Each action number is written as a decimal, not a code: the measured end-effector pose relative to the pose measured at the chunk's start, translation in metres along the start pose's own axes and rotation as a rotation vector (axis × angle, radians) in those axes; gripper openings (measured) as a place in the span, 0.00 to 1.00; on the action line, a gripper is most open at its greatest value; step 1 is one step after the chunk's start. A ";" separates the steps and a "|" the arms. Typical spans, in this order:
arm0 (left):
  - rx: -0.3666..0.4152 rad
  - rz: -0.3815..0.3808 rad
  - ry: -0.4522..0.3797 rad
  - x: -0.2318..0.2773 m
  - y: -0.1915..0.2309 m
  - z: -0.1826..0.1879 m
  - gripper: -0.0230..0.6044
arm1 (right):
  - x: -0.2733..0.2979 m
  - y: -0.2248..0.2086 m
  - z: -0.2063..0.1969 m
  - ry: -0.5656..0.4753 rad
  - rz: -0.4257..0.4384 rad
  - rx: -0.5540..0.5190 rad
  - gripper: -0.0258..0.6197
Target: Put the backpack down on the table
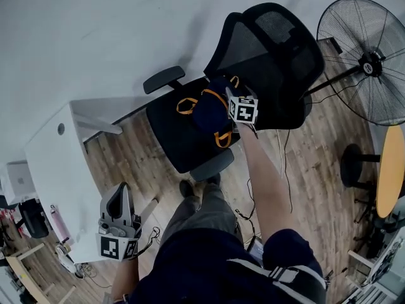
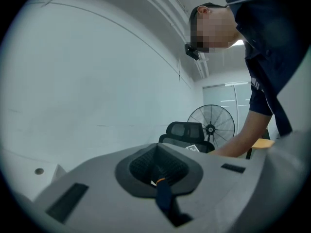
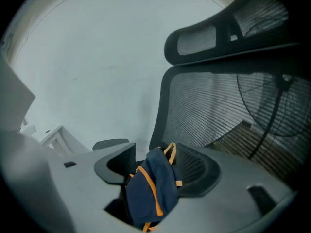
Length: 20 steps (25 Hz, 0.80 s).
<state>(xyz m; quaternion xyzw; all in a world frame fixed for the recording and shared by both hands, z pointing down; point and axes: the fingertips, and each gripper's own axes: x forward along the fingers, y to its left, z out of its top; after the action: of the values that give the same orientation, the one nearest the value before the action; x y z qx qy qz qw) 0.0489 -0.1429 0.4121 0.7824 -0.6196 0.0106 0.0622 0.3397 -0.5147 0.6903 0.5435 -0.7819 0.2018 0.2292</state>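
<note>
A dark-blue backpack (image 1: 205, 114) with orange trim lies on the seat of a black office chair (image 1: 180, 147). My right gripper (image 1: 233, 114) reaches down onto it beside the chair's backrest. In the right gripper view the backpack (image 3: 153, 188) bulges up between the jaws of the right gripper (image 3: 160, 161), whose pads stand apart on either side of it. My left gripper (image 1: 119, 198) hangs low at the left, by the white table (image 1: 54, 163). Its jaws (image 2: 158, 166) are together, and a thin blue strip with an orange tip shows in the slit.
The chair's mesh backrest (image 3: 218, 115) rises right behind the backpack. A large floor fan (image 1: 370, 59) stands at the right on the wooden floor, with a round yellow table (image 1: 392, 170) nearer the edge. Cables (image 1: 281, 163) trail over the floor beside my right arm.
</note>
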 end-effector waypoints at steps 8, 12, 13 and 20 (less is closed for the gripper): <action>-0.031 0.029 0.039 0.034 0.002 -0.010 0.04 | 0.045 -0.027 -0.021 0.060 -0.046 0.046 0.43; -0.029 0.028 0.044 0.041 0.005 -0.016 0.04 | 0.060 -0.034 -0.026 0.075 -0.048 0.042 0.39; -0.030 0.028 0.047 0.042 0.005 -0.017 0.04 | 0.063 -0.035 -0.028 0.079 -0.044 0.037 0.36; -0.032 0.046 0.072 0.051 0.011 -0.025 0.04 | 0.086 -0.033 -0.040 0.150 -0.069 0.003 0.31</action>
<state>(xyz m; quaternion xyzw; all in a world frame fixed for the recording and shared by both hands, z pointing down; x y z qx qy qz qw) 0.0517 -0.1924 0.4431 0.7659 -0.6350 0.0303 0.0968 0.3503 -0.5680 0.7752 0.5538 -0.7431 0.2350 0.2930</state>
